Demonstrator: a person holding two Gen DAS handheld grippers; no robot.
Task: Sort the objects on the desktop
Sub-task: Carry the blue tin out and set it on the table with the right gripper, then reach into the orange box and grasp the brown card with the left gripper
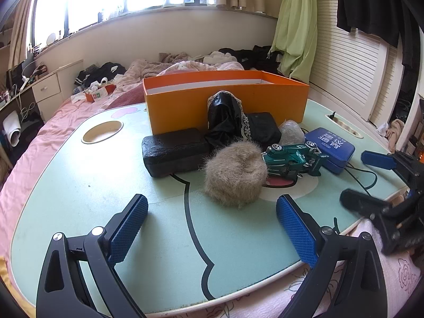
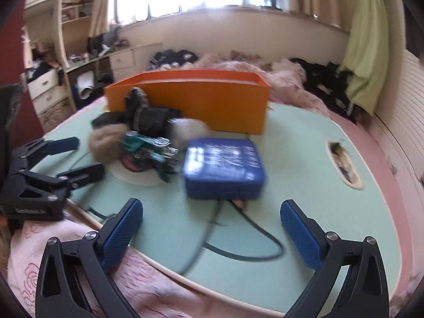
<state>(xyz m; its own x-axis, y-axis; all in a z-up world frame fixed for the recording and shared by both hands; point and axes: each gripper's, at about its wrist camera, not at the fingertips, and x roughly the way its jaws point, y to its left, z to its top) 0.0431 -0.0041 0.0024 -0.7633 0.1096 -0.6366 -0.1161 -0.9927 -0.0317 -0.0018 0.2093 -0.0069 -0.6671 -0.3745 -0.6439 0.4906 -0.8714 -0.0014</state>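
An orange box [image 1: 225, 98] stands open at the back of the mint lap table [image 1: 79, 185]. In front of it lie a black case [image 1: 175, 155], black lace-trimmed cloth [image 1: 225, 122], a fuzzy tan ball [image 1: 235, 172], a green toy car [image 1: 291, 159] and a blue tin [image 1: 330, 145]. My left gripper [image 1: 212, 209] is open just short of the tan ball, nothing between its fingers. My right gripper [image 2: 212, 212] is open, empty, a little before the blue tin [image 2: 224, 168]. It also shows at the right edge as the right gripper [image 1: 371, 177].
A dark cable [image 2: 238, 238] runs from under the blue tin toward the table's near edge. A round cup hole [image 1: 102, 132] and a slot [image 2: 344, 164] pierce the table. Pink bedding [image 1: 47, 127] surrounds it. The left gripper [image 2: 71, 156] sits left in the right wrist view.
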